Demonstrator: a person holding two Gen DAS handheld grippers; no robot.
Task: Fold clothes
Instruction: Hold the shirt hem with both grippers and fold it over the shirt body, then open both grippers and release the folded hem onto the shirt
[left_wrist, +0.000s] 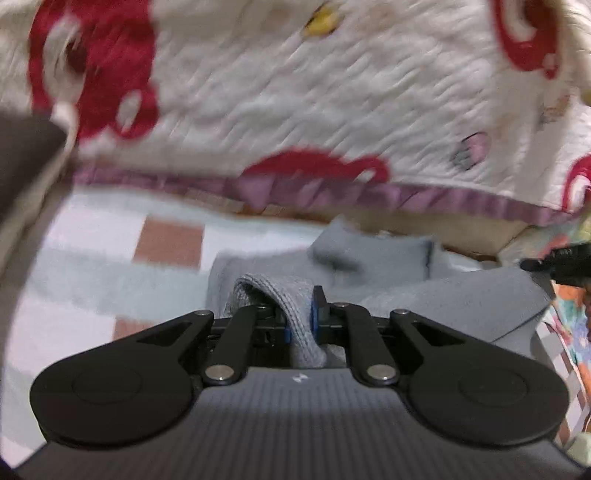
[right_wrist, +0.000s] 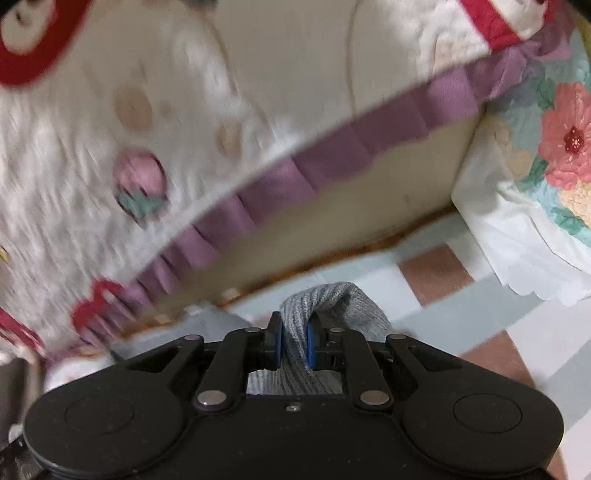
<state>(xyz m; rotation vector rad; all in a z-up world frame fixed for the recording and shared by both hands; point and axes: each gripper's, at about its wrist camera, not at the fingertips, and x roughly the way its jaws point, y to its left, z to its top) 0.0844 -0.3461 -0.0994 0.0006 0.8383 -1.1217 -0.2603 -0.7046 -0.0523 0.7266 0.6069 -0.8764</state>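
Note:
A grey garment (left_wrist: 461, 295) lies crumpled on a checked sheet (left_wrist: 92, 266), its ribbed knit hem bunched up in front. My left gripper (left_wrist: 300, 321) is shut on a fold of that ribbed hem (left_wrist: 291, 295), the blue pads pressing both sides. In the right wrist view, my right gripper (right_wrist: 294, 341) is shut on another stretch of the same ribbed hem (right_wrist: 343, 306), which arches over the fingertips. The other gripper's black tip (left_wrist: 561, 260) shows at the right edge of the left wrist view. Most of the garment is hidden in the right wrist view.
A white quilt (left_wrist: 314, 92) with red prints and a purple frill (right_wrist: 332, 151) hangs just behind the garment, over a beige bed side (right_wrist: 351, 206). A floral cushion (right_wrist: 565, 147) on white cloth sits at the right. The pale checked sheet (right_wrist: 480, 314) spreads underneath.

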